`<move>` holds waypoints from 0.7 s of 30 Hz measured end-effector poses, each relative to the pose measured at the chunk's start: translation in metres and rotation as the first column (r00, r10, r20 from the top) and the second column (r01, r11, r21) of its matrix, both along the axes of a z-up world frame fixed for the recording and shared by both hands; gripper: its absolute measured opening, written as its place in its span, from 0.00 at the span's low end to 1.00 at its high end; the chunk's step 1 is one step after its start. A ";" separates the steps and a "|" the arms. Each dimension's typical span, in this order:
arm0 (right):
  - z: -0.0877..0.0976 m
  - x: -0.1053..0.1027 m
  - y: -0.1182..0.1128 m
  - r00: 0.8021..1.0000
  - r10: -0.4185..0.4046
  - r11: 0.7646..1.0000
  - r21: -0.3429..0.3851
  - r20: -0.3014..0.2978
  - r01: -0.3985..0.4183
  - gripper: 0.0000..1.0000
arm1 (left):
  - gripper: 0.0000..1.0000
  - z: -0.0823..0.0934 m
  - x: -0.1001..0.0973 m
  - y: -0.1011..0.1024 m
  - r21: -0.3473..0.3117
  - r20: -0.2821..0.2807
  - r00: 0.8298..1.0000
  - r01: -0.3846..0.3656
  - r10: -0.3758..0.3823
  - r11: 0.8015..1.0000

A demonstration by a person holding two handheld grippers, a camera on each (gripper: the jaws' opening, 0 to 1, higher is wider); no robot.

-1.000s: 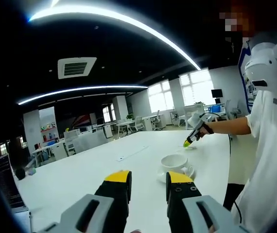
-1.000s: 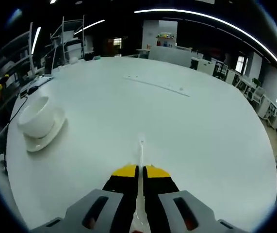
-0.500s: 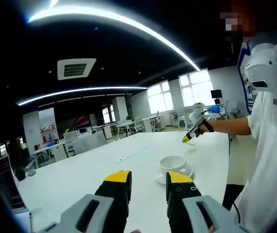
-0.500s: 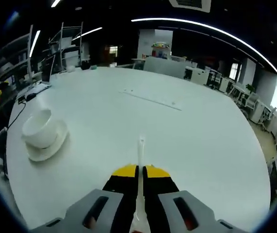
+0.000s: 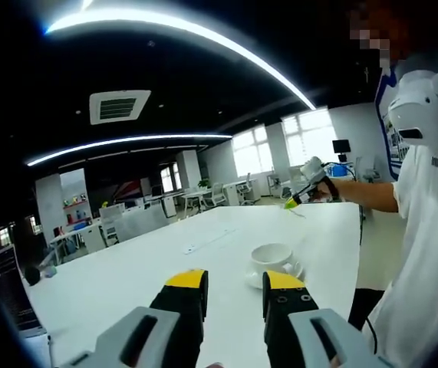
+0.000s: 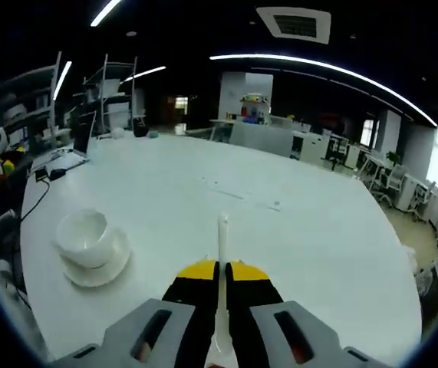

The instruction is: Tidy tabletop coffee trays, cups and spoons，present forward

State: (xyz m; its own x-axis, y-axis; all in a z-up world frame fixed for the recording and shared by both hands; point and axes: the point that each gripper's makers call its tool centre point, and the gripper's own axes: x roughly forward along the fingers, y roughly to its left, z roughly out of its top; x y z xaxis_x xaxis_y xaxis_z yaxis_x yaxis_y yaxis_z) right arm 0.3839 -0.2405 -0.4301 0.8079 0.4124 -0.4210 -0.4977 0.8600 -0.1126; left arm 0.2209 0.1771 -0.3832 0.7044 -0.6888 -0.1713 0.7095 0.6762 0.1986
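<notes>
Right gripper (image 6: 219,270) clamps 1 spoon (image 6: 222,238) above table (image 6: 326,253); cup (image 6: 85,237) sits on saucer (image 6: 103,268) (left gripper (image 5: 235,282) apart), spoon unplaced

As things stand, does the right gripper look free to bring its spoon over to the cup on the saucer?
Probably yes. The right gripper is shut on the spoon, and bare table lies between it and the cup on its saucer.

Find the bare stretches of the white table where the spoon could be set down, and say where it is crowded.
The table is bare from the cup and saucer across to its far and right edges, broken only by a thin seam. The right gripper, shut on the spoon, faces this space. Only the laptop corner looks cluttered.
</notes>
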 end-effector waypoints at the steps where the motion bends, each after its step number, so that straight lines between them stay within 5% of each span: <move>1: 0.006 -0.002 0.006 1.000 0.011 1.000 0.009 0.008 -0.011 0.05 | 0.30 0.000 -0.001 -0.001 0.004 -0.003 1.000 0.003 -0.003 1.000; 10: 0.051 -0.013 0.061 0.988 0.102 0.989 0.098 0.120 -0.113 0.05 | 0.30 0.001 -0.003 -0.003 0.027 -0.002 1.000 0.007 -0.007 1.000; 21: 0.056 -0.027 0.139 0.962 0.210 0.940 0.233 0.175 -0.248 0.05 | 0.30 0.000 -0.005 -0.011 0.028 -0.003 1.000 0.023 -0.023 0.999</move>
State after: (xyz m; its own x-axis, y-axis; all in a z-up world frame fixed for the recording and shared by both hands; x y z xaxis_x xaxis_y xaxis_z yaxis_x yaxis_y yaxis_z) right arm 0.3572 -0.1013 -0.3744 0.7237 0.6701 -0.1651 -0.6787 0.7344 0.0060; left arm 0.2157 0.1658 -0.3832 0.6878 -0.6999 -0.1924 0.7254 0.6538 0.2150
